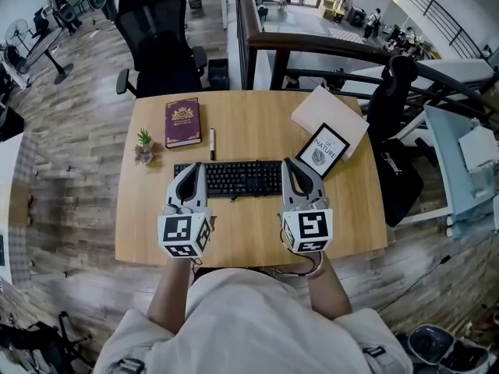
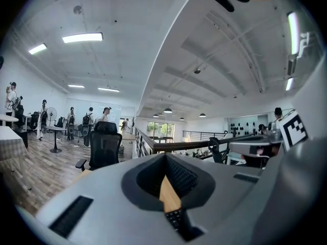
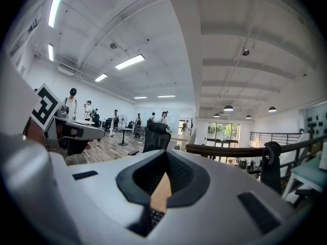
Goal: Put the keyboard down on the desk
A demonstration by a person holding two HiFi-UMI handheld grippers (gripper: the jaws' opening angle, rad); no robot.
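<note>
A black keyboard (image 1: pixel 234 178) lies flat on the wooden desk (image 1: pixel 249 228), in the middle. My left gripper (image 1: pixel 195 168) is over the keyboard's left end and my right gripper (image 1: pixel 290 164) over its right end. Both point away from me, about level. In the left gripper view the jaws (image 2: pixel 164 157) meet with nothing between them; a sliver of desk and some keys (image 2: pixel 176 218) show below. The right gripper view is alike: its jaws (image 3: pixel 166 154) are shut and empty, with keys (image 3: pixel 155 217) beneath. I cannot tell whether either gripper touches the keyboard.
Behind the keyboard are a maroon book (image 1: pixel 182 122), a pen (image 1: pixel 212 143) and a small potted plant (image 1: pixel 144 148). A framed card (image 1: pixel 323 150) and white paper (image 1: pixel 331 111) lie at the back right. A black office chair (image 1: pixel 156 41) stands beyond the desk, another (image 1: pixel 394 131) at right.
</note>
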